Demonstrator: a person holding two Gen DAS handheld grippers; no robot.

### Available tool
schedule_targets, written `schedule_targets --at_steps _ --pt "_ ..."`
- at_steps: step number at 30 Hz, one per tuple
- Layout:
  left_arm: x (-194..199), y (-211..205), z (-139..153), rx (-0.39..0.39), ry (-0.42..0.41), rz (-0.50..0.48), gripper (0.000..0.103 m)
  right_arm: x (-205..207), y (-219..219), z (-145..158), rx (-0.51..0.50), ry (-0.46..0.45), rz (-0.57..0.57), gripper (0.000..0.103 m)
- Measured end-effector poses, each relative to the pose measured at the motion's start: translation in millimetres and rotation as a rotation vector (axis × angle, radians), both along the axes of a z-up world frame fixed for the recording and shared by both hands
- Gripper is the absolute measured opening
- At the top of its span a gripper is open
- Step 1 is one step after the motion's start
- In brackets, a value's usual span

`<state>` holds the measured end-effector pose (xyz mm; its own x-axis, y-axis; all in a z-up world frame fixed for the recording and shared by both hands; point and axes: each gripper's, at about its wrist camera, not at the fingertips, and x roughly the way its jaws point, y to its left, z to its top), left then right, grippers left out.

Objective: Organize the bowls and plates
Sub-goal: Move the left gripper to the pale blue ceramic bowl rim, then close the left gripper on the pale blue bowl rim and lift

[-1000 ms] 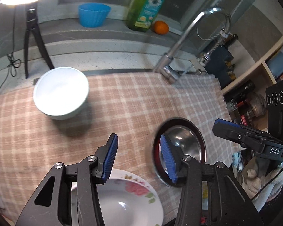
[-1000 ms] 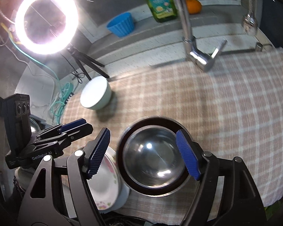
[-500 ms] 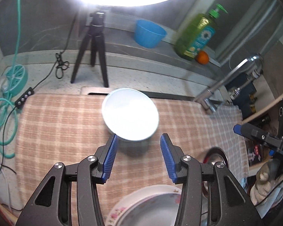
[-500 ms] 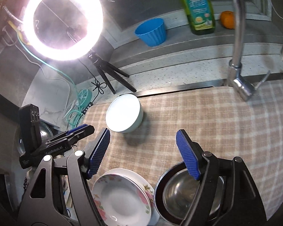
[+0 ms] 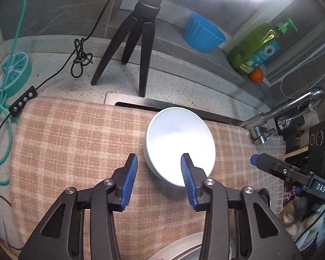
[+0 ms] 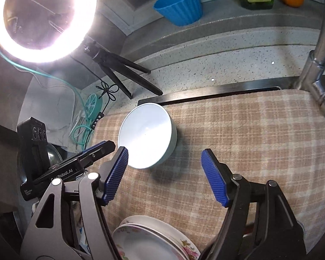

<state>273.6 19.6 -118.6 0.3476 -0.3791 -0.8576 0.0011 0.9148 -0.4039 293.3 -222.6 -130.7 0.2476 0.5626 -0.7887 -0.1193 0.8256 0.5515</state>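
— So, from our left wrist: where is the white bowl [image 5: 179, 146]?

— At twelve o'clock of our left gripper [image 5: 159, 179]; jaws just narrowing, empty, to straddle its rim.

— And from the right wrist?

— Bowl at eleven; right gripper [image 6: 164, 176] apart, closing, empty, above the floral plates [image 6: 153, 238].

Glossy white bowl [image 5: 179, 145], woven cloth [image 5: 75, 151]

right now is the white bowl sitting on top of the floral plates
No, the white bowl stands alone on the checked cloth, well apart from the floral plates at the near edge.
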Motion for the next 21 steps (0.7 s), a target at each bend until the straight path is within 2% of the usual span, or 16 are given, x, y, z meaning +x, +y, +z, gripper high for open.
schedule_targets --at_steps 7,12,16,18,21 --pt "13 2 -15 -0.004 0.034 0.000 0.028 14 11 -25 0.001 0.056 0.007 0.056" --pt "18 1 -22 0.000 0.048 -0.008 0.026 22 17 -40 -0.013 0.082 0.004 0.043" --pt "22 -1 -27 -0.001 0.060 -0.015 0.022 26 21 -46 -0.023 0.088 0.011 0.037" --pt "23 -2 -30 -0.001 0.066 -0.017 0.019 29 22 -50 -0.025 0.094 0.015 0.026" --pt "24 -1 -32 0.004 0.065 -0.016 0.015 30 23 -53 -0.020 0.103 0.018 0.018"
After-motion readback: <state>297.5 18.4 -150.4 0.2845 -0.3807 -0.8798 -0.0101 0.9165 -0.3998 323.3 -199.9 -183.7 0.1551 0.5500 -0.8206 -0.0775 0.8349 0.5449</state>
